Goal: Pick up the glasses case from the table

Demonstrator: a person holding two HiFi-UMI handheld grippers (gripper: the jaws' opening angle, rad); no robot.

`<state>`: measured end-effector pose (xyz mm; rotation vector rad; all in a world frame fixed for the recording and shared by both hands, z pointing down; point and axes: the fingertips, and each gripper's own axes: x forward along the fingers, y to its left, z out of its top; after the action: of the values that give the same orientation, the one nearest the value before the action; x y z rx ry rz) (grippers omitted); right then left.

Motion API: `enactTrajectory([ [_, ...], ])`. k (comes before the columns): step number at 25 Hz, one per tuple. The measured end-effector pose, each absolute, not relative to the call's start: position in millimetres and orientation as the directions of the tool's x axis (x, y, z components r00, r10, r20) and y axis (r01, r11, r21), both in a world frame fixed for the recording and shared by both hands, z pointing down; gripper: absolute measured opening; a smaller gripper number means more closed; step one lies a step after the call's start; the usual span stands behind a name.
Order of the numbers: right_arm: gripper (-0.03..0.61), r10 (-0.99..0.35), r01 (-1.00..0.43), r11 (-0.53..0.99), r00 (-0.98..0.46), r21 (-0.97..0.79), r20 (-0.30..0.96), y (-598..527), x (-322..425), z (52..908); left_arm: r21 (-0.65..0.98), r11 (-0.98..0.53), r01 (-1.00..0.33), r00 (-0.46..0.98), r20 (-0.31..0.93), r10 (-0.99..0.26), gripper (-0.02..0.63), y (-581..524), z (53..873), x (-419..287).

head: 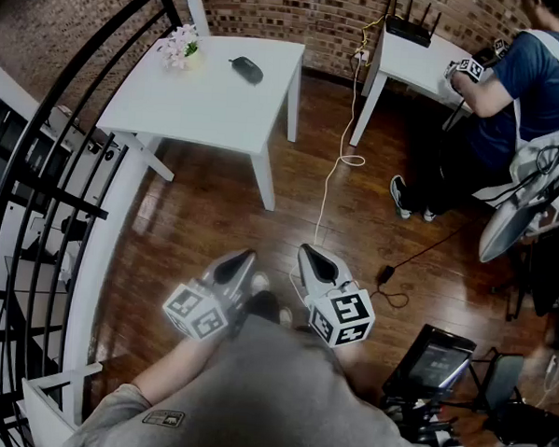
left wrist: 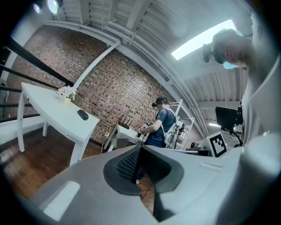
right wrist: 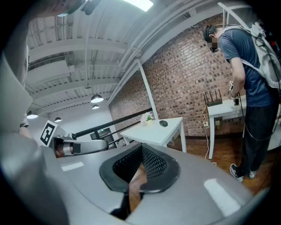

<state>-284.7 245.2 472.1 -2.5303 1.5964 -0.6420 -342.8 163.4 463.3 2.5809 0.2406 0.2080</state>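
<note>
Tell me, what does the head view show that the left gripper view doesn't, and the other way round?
Only the head view: the wearer's grey shirt. Only the left gripper view: the ceiling's strip light and the left gripper close up, jaws shut. Both: the white table with the glasses case and flowers, the brick wall, a person in a blue shirt.

The floor [head: 195, 223] is dark wood, shiny, with light bouncing off it. The table [head: 211, 107] is white, smooth and not shiny. The wall [head: 300, 18] is rough red brick. The railing [head: 47, 195] looks like black metal. The glasses case [head: 246, 69] is dark and dull. The left gripper [head: 244, 260] and right gripper [head: 309, 257] are smooth grey plastic, with bumpy black pads [right wrist: 153, 163]. The person's top [head: 280, 395] is grey cloth
</note>
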Motion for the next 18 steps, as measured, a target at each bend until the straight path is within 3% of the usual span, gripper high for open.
enactTrajectory([
  [8,0.011,-0.865,-0.839,-0.475,0.391,-0.265,0.313,211.8,-222.4,481.4,0.521,-0.834,0.180,0.962,0.082,0.259,0.002,133.4,472.5,-277.1],
  [18,0.011,-0.845,-0.830,-0.509,0.432,-0.228,0.315,135.5,-77.6,480.0,0.516,-0.822,0.240,0.949,0.054,0.311,0.002,57.2,472.8,-123.6],
])
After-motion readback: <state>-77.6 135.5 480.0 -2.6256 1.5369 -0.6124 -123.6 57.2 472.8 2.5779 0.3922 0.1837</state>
